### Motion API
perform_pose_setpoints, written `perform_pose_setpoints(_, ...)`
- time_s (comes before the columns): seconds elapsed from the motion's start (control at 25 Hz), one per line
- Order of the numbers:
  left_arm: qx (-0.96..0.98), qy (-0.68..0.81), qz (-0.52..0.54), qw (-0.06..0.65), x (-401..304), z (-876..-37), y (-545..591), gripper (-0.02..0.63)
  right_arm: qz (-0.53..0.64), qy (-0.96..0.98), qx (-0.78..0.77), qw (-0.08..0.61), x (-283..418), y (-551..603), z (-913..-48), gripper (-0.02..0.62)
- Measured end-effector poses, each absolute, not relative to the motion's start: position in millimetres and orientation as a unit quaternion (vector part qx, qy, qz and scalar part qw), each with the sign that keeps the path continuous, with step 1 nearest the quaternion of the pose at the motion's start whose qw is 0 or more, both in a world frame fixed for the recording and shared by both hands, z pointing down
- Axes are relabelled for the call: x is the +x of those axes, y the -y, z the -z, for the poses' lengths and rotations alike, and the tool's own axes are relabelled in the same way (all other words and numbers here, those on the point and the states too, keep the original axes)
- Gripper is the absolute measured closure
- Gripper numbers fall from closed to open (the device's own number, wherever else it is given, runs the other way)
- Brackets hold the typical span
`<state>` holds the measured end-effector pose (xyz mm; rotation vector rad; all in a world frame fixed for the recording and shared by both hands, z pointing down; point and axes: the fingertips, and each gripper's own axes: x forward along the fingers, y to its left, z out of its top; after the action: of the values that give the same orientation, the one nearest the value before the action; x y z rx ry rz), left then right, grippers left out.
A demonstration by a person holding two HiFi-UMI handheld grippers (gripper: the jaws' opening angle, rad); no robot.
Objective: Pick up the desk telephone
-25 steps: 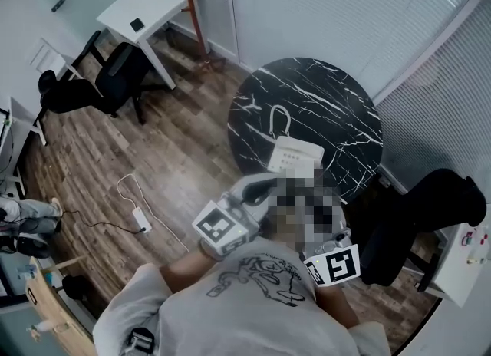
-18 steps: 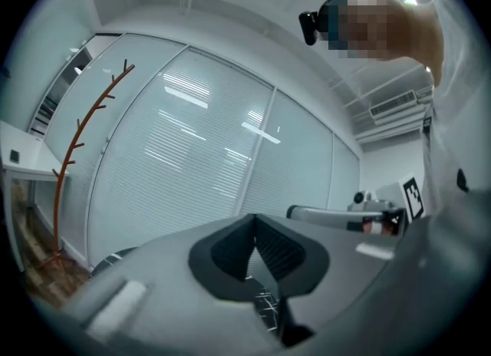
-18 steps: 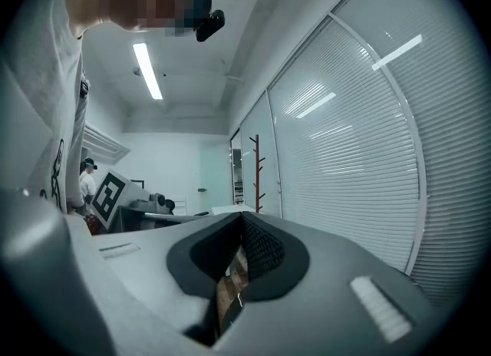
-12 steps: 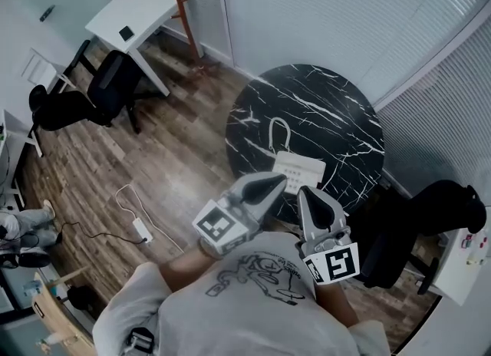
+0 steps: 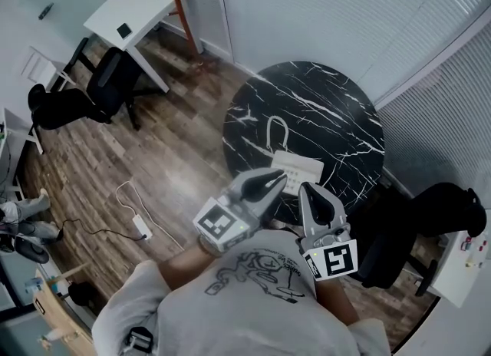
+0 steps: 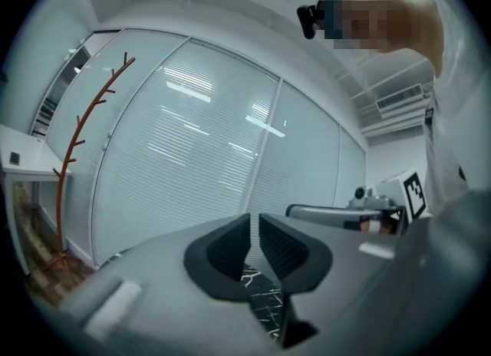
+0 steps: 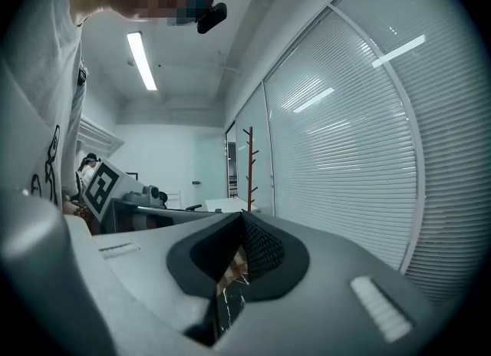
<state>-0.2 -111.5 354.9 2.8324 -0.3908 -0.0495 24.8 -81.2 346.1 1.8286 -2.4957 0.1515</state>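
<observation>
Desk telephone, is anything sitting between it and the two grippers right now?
Nothing visible does. The desk telephone lies at the near edge of the round table, with the left gripper and right gripper close in front of it. The left jaws have just been opening, with nothing between them; the right are shut.

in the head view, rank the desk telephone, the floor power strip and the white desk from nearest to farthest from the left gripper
From the left gripper, whose jaws have just been opening with nothing between them:
1. desk telephone, just ahead on the round table.
2. power strip, on the floor to the left.
3. white desk, far corner, upper left.
</observation>
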Motion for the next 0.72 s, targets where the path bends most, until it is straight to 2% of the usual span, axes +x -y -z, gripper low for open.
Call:
perform_pose_setpoints(0.36, 0.981, 0.133, -0.016, 0.14, 23, -386, 110, 0.572, -0.056, 0.802, 0.593, 0.037, 53, 80, -366, 0.588)
perform_pose_setpoints(0.72, 0.97, 0.137, -0.084, 0.181, 41, -463, 129, 0.5, -0.112, 0.787, 0.602, 0.076, 81, 94, -436, 0.514)
